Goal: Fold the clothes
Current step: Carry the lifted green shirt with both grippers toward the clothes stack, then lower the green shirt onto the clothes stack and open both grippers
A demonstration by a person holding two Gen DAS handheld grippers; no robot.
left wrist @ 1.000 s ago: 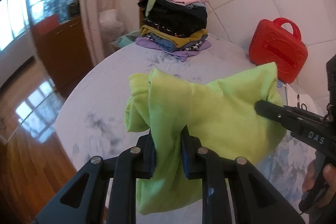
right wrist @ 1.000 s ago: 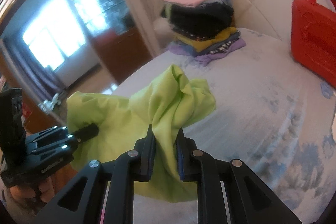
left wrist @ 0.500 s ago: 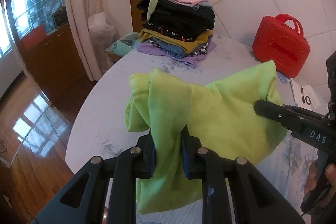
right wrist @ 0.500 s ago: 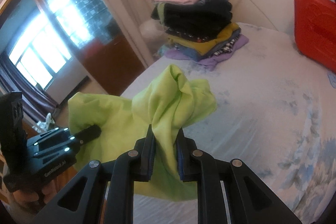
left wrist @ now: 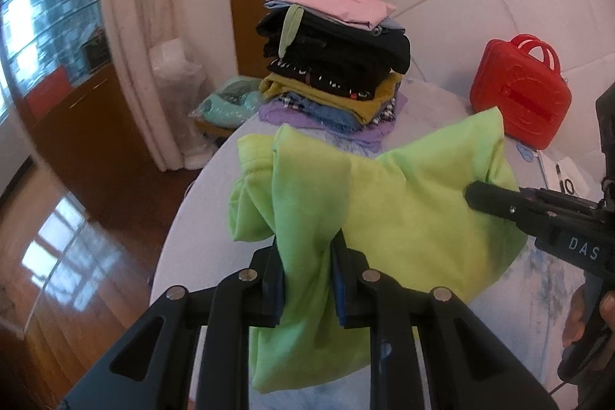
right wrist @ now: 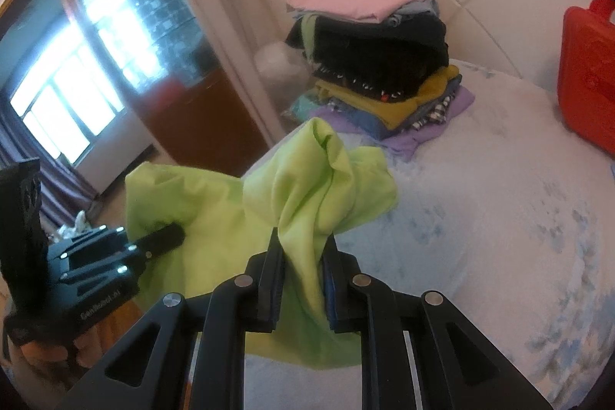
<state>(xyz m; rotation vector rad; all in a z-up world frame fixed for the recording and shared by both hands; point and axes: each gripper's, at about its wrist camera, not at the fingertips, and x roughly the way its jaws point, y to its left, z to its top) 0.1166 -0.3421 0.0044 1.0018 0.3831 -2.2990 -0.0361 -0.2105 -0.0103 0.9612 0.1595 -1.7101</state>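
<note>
A lime-green garment [left wrist: 403,214] hangs stretched between my two grippers above the bed. My left gripper [left wrist: 307,256] is shut on one bunched end of it. My right gripper [right wrist: 301,252] is shut on the other bunched end [right wrist: 307,187]. Each gripper shows in the other's view: the right gripper [left wrist: 476,195] at the right edge, the left gripper [right wrist: 169,237] at the lower left. A tall stack of folded clothes [left wrist: 330,64] with a pink piece on top stands at the far side of the bed, also in the right wrist view [right wrist: 376,60].
The bed has a pale blue-patterned sheet [right wrist: 499,198]. A red plastic case [left wrist: 519,91] stands by the tiled wall at the right. A curtain [left wrist: 134,25], a bagged teal item [left wrist: 226,102] and wooden floor [left wrist: 57,237] lie off the bed's left edge.
Both grippers, still holding the green garment, have moved closer to the clothes stack, which looms larger now. The garment keeps the same shape between them.
</note>
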